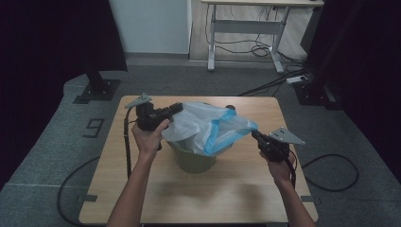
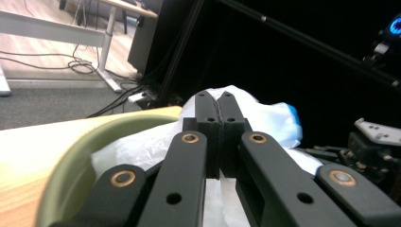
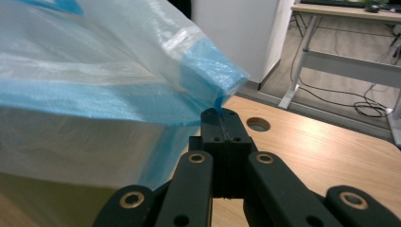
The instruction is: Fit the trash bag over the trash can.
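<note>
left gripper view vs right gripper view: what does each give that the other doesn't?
Left gripper view alone: the bin's green rim curving past the left tongs, which are shut on the white part of the bag, and the other gripper off at the right edge.

Right gripper view alone: the bag's blue hem pinched in the shut right tongs, and a round hole in the table.

Both: closed black jaws gripping the bag, the wooden tabletop, and a desk with cables on the floor behind.

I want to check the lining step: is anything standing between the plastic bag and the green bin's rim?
Nothing visible. The translucent white plastic bag with blue edge hangs over the round olive-green bin, pinched by left tongs and right tongs.
</note>
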`<state>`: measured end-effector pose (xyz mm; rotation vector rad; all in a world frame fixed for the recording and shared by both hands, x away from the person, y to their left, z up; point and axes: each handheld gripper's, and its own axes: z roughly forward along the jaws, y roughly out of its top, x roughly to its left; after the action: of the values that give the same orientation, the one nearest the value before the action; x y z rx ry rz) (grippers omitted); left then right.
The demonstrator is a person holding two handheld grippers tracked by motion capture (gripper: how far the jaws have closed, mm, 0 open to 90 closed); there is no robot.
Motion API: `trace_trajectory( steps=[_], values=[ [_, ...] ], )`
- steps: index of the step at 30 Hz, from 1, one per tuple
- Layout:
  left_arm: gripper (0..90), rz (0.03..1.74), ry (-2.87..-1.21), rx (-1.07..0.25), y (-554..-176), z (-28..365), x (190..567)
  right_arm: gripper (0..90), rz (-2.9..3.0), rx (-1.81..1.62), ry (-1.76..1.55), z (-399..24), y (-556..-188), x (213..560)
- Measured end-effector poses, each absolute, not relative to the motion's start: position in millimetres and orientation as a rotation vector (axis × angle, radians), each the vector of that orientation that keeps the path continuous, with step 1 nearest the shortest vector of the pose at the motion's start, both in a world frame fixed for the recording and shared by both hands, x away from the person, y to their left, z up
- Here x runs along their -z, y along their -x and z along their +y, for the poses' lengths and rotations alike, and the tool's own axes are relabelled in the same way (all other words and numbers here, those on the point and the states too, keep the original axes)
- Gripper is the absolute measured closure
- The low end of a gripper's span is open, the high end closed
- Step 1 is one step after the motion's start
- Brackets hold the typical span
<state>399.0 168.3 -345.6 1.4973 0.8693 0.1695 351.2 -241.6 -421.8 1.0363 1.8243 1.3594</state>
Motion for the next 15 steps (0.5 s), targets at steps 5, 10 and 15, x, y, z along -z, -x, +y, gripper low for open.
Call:
trace_trajectory(
  steps=[5,10,15],
  values=[
    [89.7,0.873,-1.466,-0.192,-397,185,341,88.9,1.787,-1.359,-1.063,-249,-353,420],
    [89.8,0.874,-1.443,-0.211,-393,196,338,88.9,1.760,-1.352,-1.074,-255,-352,414],
    [89.7,0.859,-1.447,-0.214,-383,204,342,88.8,1.716,-1.357,-1.046,-256,-347,405]
  ],
)
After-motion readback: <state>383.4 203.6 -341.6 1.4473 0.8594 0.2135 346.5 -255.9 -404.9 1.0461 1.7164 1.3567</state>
